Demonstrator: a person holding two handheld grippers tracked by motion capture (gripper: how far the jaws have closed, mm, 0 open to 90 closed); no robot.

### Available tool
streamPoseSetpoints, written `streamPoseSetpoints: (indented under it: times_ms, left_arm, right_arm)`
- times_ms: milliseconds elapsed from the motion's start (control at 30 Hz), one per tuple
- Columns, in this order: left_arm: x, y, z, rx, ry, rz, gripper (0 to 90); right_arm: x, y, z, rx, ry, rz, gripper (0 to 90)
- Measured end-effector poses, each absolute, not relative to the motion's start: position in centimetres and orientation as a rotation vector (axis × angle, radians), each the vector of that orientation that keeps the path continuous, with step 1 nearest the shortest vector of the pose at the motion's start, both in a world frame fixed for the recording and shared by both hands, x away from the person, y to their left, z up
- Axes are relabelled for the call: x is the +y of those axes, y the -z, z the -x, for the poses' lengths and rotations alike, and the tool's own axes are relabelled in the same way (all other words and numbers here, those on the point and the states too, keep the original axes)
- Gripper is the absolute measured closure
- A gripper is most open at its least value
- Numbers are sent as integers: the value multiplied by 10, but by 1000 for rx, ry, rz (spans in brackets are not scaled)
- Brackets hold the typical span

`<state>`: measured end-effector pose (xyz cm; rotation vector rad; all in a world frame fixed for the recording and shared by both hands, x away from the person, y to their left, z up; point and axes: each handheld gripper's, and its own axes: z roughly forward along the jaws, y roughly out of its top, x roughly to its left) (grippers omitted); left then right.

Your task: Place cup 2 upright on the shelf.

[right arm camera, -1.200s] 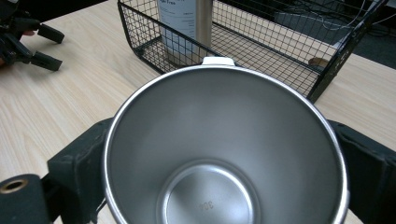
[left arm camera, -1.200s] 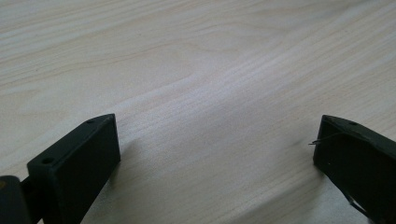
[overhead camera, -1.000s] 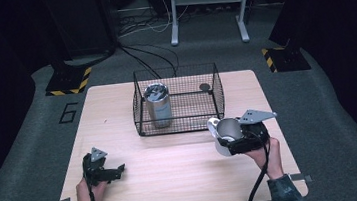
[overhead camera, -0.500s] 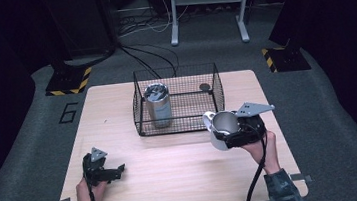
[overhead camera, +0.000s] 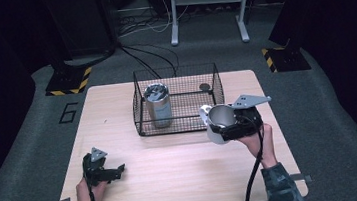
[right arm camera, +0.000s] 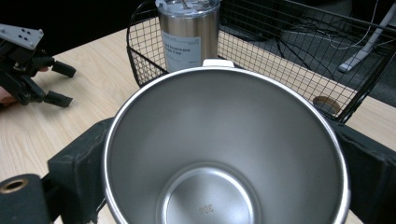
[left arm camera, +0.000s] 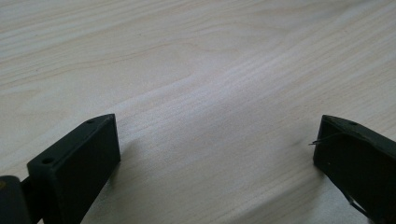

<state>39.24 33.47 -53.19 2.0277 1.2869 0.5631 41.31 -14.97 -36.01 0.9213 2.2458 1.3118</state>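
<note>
— What is being held? A steel cup (overhead camera: 218,119) is clamped between the fingers of the right gripper (overhead camera: 227,125), mouth tipped toward the camera, lifted above the table (overhead camera: 183,165) just beside the wire basket (overhead camera: 140,109).

— And inside the basket? A lidded tumbler (overhead camera: 158,104) stands upright at its left; a small dark disc (overhead camera: 204,86) lies at the back right.

— The step in hand? Carriage toward the basket, it is judged; next, the cup must be raised over the rim and lowered into the free space.

— The left gripper (overhead camera: 104,172)? Rested on the table, fingers apart, nothing held.
</note>
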Motion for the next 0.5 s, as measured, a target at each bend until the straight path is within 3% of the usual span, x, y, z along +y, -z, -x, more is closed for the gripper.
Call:
streamPoseSetpoints:
  times_ms: [500]
  left_arm:
    - [335,532,-392,1288,-563,-2025,3]
  right_arm:
    - [-142,350,-440,2240,-1331,-926,57]
